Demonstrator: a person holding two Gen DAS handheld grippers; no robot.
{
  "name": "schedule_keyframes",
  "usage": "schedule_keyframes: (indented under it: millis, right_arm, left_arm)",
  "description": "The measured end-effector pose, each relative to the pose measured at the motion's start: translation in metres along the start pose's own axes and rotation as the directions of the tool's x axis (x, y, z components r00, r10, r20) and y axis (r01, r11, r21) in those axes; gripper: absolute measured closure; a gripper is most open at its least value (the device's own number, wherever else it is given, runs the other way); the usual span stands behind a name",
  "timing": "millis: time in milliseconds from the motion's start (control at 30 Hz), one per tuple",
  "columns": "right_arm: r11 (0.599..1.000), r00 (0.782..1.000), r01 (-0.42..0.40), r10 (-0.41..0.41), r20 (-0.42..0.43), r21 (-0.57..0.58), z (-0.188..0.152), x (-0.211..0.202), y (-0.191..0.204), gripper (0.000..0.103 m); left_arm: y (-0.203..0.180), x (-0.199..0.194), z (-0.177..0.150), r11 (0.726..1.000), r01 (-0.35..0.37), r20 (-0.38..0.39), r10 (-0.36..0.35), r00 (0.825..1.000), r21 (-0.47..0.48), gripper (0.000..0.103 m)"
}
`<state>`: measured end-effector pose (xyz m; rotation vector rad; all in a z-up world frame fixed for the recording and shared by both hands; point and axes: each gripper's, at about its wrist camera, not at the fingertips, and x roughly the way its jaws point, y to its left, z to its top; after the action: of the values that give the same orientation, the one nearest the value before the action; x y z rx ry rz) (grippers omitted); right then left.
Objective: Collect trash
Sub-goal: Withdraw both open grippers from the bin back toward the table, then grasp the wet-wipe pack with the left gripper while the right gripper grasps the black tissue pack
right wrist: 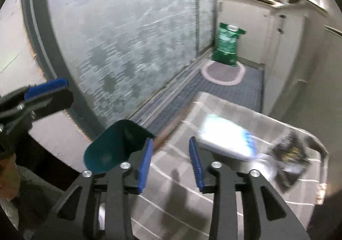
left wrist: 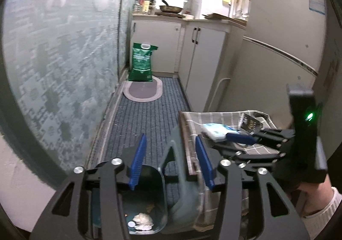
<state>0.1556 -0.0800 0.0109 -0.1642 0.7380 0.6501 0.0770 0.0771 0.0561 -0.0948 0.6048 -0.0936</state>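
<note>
A teal trash bin [left wrist: 147,199] stands on the floor beside a small table, its lid [left wrist: 181,175] raised; crumpled white paper [left wrist: 142,219] lies inside. My left gripper [left wrist: 171,160] is open, its fingers either side of the upright lid. The bin lid also shows in the right wrist view [right wrist: 115,143]. On the checked tablecloth [right wrist: 171,167] lie a white-and-blue tissue pack [right wrist: 226,135] and a black-and-gold wrapper [right wrist: 290,156]. My right gripper [right wrist: 171,163] is open and empty above the cloth, just short of the tissue pack. In the left wrist view the right gripper [left wrist: 233,139] reaches over the pack [left wrist: 215,129].
A frosted glass sliding door [left wrist: 64,68] runs along the left. A green bag [left wrist: 142,62] stands on an oval mat [left wrist: 143,89] at the far end. White cabinets [left wrist: 203,58] and a fridge [left wrist: 277,47] line the right. Blue striped carpet [left wrist: 139,122] covers the floor.
</note>
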Motion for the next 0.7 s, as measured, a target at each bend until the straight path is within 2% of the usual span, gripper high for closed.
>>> schedule_keyframes:
  millis: [33, 100, 267, 433, 533, 700]
  right_arm:
    - [1.0, 1.0, 0.008, -0.008, 0.004, 0.01, -0.001, -0.004, -0.008, 0.059]
    - [0.999, 0.999, 0.036, -0.036, 0.019, 0.015, -0.005, -0.015, -0.024, 0.043]
    - [0.996, 0.995, 0.092, -0.092, 0.035, -0.005, -0.015, -0.036, -0.05, 0.033]
    - [0.995, 0.995, 0.099, -0.098, 0.016, -0.005, -0.035, -0.043, -0.08, 0.029]
    - [0.994, 0.994, 0.107, -0.107, 0.001, -0.01, -0.043, -0.044, -0.09, 0.027]
    - [0.995, 0.995, 0.102, -0.102, -0.005, 0.0, -0.056, -0.05, -0.1, 0.025]
  left_arm:
    - [-0.006, 0.005, 0.0, 1.0, -0.001, -0.003, 0.001, 1.0, 0.007, 0.042]
    - [-0.02, 0.016, -0.001, 1.0, -0.008, -0.011, 0.008, 1.0, 0.028, 0.037]
    - [-0.048, 0.045, -0.006, 0.998, 0.0, -0.038, 0.002, 0.999, 0.055, 0.031]
    - [-0.071, 0.068, -0.008, 0.998, 0.029, -0.049, -0.027, 0.998, 0.051, 0.022]
    - [-0.084, 0.082, -0.008, 0.997, 0.005, -0.056, -0.001, 0.998, 0.081, 0.017]
    - [-0.096, 0.107, -0.01, 0.998, 0.0, -0.091, 0.006, 0.996, 0.062, 0.016]
